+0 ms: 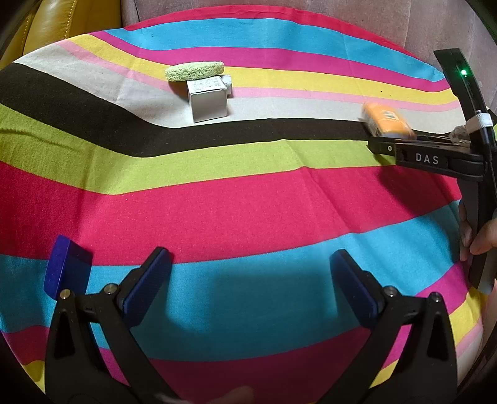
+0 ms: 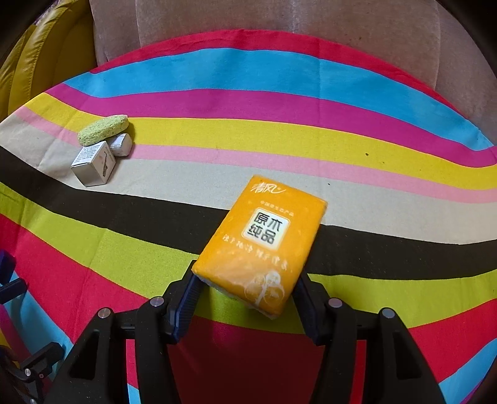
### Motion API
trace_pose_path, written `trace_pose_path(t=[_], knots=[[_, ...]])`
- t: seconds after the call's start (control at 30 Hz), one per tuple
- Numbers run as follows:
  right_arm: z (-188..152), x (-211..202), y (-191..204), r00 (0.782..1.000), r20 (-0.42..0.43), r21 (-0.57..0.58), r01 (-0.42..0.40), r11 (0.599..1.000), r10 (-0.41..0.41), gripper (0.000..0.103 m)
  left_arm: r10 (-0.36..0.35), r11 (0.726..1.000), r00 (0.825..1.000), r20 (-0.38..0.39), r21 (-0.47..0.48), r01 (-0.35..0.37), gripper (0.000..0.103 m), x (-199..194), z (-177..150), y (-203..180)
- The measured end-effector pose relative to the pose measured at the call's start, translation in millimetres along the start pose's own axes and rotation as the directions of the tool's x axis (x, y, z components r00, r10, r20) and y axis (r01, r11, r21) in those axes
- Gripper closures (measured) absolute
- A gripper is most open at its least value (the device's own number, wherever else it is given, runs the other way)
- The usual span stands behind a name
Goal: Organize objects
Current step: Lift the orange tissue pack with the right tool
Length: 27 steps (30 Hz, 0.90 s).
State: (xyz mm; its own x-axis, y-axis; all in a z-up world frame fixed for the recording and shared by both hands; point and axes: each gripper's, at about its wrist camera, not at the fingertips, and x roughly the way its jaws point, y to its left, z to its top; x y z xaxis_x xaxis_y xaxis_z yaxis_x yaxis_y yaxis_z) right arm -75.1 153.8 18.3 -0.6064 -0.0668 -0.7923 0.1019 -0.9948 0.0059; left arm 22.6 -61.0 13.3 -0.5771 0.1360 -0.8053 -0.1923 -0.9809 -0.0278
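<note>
My right gripper [image 2: 245, 292] is shut on an orange tissue pack [image 2: 264, 242] and holds it tilted above the striped cloth; the pack also shows in the left wrist view [image 1: 388, 119]. My left gripper [image 1: 248, 273] is open and empty over the blue stripe. A green sponge [image 1: 194, 71], a silver box [image 1: 208, 99] and a small white packet [image 1: 227, 82] sit grouped at the far left of the cloth. They show in the right wrist view too: the sponge [image 2: 102, 129], the box [image 2: 93, 166] and the packet [image 2: 121, 144].
A striped cloth [image 1: 248, 192] covers the round surface. A dark blue block [image 1: 66, 267] stands beside my left gripper's left finger. A yellow leather seat [image 2: 37, 71] lies beyond the far left edge, and a beige cushion [image 2: 279, 21] behind.
</note>
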Motion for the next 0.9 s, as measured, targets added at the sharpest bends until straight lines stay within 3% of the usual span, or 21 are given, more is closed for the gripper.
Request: trace_pose_path(t=[0.2, 0.37, 0.6, 0.7, 0.77, 0.9], knots=[[8, 15, 10, 1.000, -0.003, 0.005, -0.003, 1.000, 0.003, 0.040, 0.001, 1.000, 1.000, 0.000, -0.001, -0.001, 0.000, 0, 0, 0], [9, 17, 14, 1.000, -0.006, 0.000, -0.013, 1.000, 0.013, 0.023, 0.001, 1.000, 1.000, 0.000, -0.001, -0.001, 0.000, -1, 0, 0], [11, 19, 13, 1.000, -0.003, 0.015, -0.024, 1.000, 0.024, 0.021, 0.000, 1.000, 1.000, 0.000, 0.000, 0.000, 0.000, -1, 0, 0], [11, 18, 10, 1.000, 0.005, 0.032, -0.009, 0.999, 0.009, 0.029, 0.000, 1.000, 1.000, 0.000, 0.001, 0.000, 0.000, -1, 0, 1], [10, 16, 4, 1.000, 0.016, 0.059, -0.004, 0.998, 0.003, 0.045, 0.000, 1.000, 1.000, 0.000, 0.001, 0.000, 0.000, -1, 0, 1], [9, 14, -3, 0.999, 0.028, 0.096, -0.020, 0.995, 0.017, 0.049, 0.000, 1.000, 1.000, 0.000, 0.000, 0.000, 0.000, -1, 0, 1]])
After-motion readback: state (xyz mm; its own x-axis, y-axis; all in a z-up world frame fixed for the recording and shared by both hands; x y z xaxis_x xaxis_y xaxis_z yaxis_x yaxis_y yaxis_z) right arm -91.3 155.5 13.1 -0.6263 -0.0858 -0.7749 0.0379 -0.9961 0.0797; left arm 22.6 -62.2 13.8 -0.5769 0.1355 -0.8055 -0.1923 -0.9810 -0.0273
